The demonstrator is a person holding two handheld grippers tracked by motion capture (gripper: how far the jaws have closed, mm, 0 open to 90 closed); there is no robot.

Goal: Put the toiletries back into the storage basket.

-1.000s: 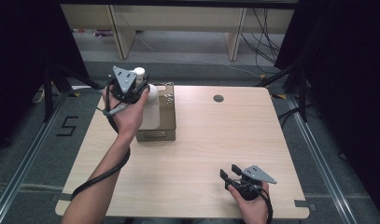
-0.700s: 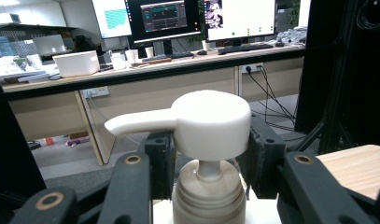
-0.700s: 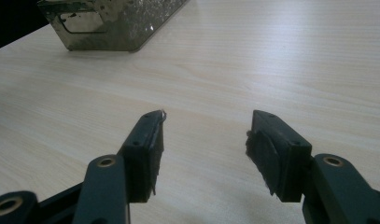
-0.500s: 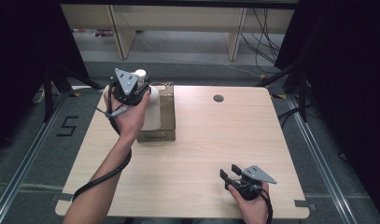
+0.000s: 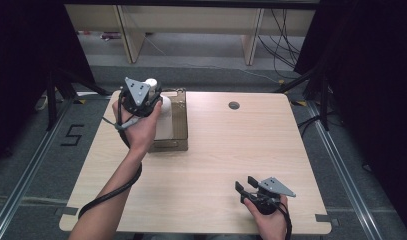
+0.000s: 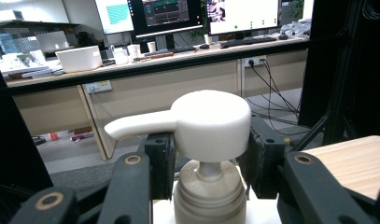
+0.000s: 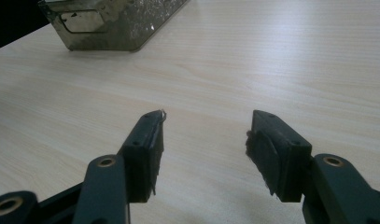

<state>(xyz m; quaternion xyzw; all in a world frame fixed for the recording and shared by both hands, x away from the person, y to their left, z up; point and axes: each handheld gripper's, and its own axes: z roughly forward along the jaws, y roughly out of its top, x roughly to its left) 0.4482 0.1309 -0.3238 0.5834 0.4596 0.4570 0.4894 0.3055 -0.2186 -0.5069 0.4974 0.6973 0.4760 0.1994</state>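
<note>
A white pump bottle [image 5: 163, 117] stands in a clear brownish box [image 5: 178, 131] at the table's far left. My left gripper [image 5: 147, 92] is at the bottle's top, held from the near side by a hand. In the left gripper view its jaws press both sides of the pump head [image 6: 211, 123], so the left gripper [image 6: 211, 156] is shut on it; the spout points left. My right gripper [image 5: 245, 184] rests low near the front right edge, and in its own view the right gripper [image 7: 204, 149] is open over bare wood.
The light wooden table [image 5: 226, 145] has a small round cable hole [image 5: 234, 105] at the back. The clear box [image 7: 108, 18] lies ahead and left of the right gripper. Wooden shelving [image 5: 191, 25] and cables stand beyond the table; dark curtains flank it.
The left gripper and the bottle have shifted slightly, with the pump head now showing just beyond the gripper. The right gripper has stayed in place.
</note>
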